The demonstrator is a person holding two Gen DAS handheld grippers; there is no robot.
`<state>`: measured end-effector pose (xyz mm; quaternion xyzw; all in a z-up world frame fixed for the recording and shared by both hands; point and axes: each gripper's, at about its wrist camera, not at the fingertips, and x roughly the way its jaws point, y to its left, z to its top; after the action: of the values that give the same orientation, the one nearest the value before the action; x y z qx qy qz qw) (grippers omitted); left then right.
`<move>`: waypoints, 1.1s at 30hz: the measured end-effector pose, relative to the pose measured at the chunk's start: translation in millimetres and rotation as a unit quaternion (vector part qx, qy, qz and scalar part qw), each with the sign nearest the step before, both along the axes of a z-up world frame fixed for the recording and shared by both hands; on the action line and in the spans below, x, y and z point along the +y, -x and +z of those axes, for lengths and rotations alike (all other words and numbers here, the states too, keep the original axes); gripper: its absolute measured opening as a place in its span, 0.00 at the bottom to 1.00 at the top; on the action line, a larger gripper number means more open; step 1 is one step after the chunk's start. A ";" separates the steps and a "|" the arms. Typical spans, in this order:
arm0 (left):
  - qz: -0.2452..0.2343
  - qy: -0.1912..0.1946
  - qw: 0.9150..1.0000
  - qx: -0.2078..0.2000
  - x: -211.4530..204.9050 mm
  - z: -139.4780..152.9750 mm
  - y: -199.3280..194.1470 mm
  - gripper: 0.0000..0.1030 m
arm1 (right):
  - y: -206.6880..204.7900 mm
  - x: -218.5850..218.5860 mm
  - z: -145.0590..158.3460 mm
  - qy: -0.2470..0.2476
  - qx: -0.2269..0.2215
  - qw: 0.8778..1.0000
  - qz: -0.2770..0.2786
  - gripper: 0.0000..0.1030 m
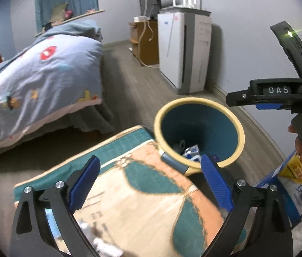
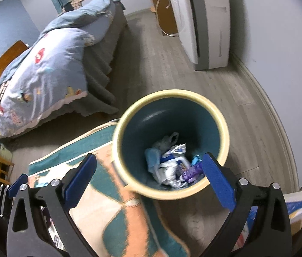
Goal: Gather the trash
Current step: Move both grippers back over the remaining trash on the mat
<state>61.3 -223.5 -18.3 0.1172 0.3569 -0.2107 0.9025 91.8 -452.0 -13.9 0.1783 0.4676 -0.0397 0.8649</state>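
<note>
Teal inside, cream at the rim, the trash bin [image 2: 172,143] sits just ahead of the right gripper [image 2: 148,175], whose fingers [image 2: 219,182] are spread wide with nothing between them. Crumpled wrappers [image 2: 172,167] lie at the bin's bottom. Left gripper [image 1: 148,182] is spread too, nothing in it, above the patterned rug [image 1: 129,192], the bin beyond its right finger.

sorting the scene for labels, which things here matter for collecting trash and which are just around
Job things:
bin
wrappers in the bin
left tool, open
right tool, open

Just around:
bed
rug
white appliance
wooden cabinet
</note>
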 end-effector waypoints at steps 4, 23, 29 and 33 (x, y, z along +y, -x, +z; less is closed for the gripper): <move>0.022 -0.007 1.000 -0.014 32.6 14.4 19.6 0.92 | 17.0 24.8 8.8 -0.009 -0.003 1.000 0.007 0.94; 0.214 0.017 0.977 0.002 217.3 24.0 57.5 0.93 | 40.4 179.1 -28.3 0.007 0.070 0.993 0.099 0.94; 0.232 0.003 0.972 0.026 238.9 4.9 52.4 0.93 | 38.3 214.2 -47.7 0.018 0.094 0.988 0.120 0.94; 0.245 0.005 0.969 0.045 251.2 -7.5 46.9 0.93 | 33.8 226.1 -59.5 0.015 0.106 0.986 0.125 0.94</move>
<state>14.4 27.7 -25.8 0.0122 0.4142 0.0097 0.9100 58.0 -226.0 -73.5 0.1002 0.5749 0.0425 0.8110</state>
